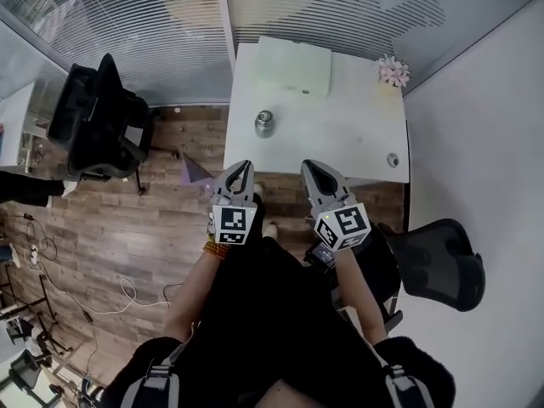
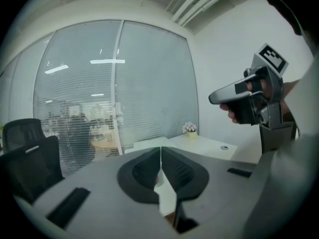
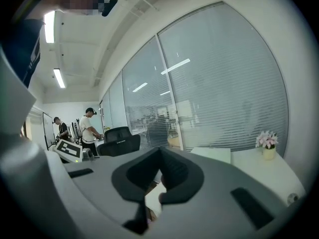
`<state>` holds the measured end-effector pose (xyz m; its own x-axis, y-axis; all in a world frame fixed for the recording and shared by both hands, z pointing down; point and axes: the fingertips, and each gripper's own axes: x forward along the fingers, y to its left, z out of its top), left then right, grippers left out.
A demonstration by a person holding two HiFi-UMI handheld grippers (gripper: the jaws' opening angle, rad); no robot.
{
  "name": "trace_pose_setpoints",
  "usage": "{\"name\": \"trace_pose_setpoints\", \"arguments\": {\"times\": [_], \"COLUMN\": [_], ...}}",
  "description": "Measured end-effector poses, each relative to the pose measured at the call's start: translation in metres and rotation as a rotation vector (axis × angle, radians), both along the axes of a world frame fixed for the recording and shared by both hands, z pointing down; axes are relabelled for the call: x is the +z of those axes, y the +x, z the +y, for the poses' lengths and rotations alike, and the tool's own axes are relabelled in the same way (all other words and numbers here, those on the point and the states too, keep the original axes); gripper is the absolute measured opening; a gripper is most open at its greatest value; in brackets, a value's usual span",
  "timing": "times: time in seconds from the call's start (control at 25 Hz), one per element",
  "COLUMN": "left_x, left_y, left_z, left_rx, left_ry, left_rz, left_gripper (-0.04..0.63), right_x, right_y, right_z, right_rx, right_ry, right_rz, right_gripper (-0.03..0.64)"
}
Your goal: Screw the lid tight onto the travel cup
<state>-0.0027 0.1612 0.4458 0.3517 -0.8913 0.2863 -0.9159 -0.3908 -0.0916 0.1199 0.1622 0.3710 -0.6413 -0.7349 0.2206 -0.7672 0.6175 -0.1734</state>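
Note:
A silver travel cup (image 1: 265,123) stands upright on the white table (image 1: 340,126), near its front left part. A small round grey disc (image 1: 392,160) lies near the table's front right corner; I cannot tell whether it is the lid. It also shows as a disc (image 2: 225,147) in the left gripper view. My left gripper (image 1: 244,167) and right gripper (image 1: 309,167) hover side by side just short of the table's front edge, both shut and empty. The left gripper's jaws (image 2: 160,158) meet in its own view, and so do the right gripper's jaws (image 3: 160,163). The right gripper (image 2: 249,96) shows at the right of the left gripper view.
A pale flat box (image 1: 295,68) lies at the table's far side, and a small flower pot (image 1: 393,72) stands at the far right corner. One black office chair (image 1: 98,121) stands to the left, another chair (image 1: 442,262) at the right. Glass walls with blinds lie beyond. Two people (image 3: 89,126) stand far off.

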Motion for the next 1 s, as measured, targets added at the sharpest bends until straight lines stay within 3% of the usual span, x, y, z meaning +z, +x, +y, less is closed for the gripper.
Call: {"name": "trace_pose_setpoints", "arguments": {"times": [0.2, 0.44, 0.56, 0.76, 1.0], "left_x": [0.038, 0.081, 0.102, 0.142, 0.202], "left_y": [0.004, -0.002, -0.006, 0.000, 0.020], "left_z": [-0.050, -0.129, -0.151, -0.160, -0.160], "left_rx": [0.044, 0.148, 0.230, 0.412, 0.593], "left_ry": [-0.046, -0.068, -0.095, -0.134, -0.255], "left_rz": [0.008, -0.082, -0.049, -0.031, -0.053], "left_gripper": [0.009, 0.011, 0.025, 0.173, 0.354], "right_x": [0.016, 0.028, 0.040, 0.056, 0.060], "right_y": [-0.003, -0.009, -0.009, -0.016, -0.024], "right_z": [-0.054, -0.136, -0.171, -0.208, -0.239], "right_rx": [-0.020, -0.026, -0.002, 0.018, 0.016], "right_ry": [-0.023, -0.052, -0.087, -0.117, -0.136], "right_rz": [0.085, 0.147, 0.165, 0.181, 0.177], "right_gripper": [-0.002, -0.002, -0.002, -0.002, -0.002]}}
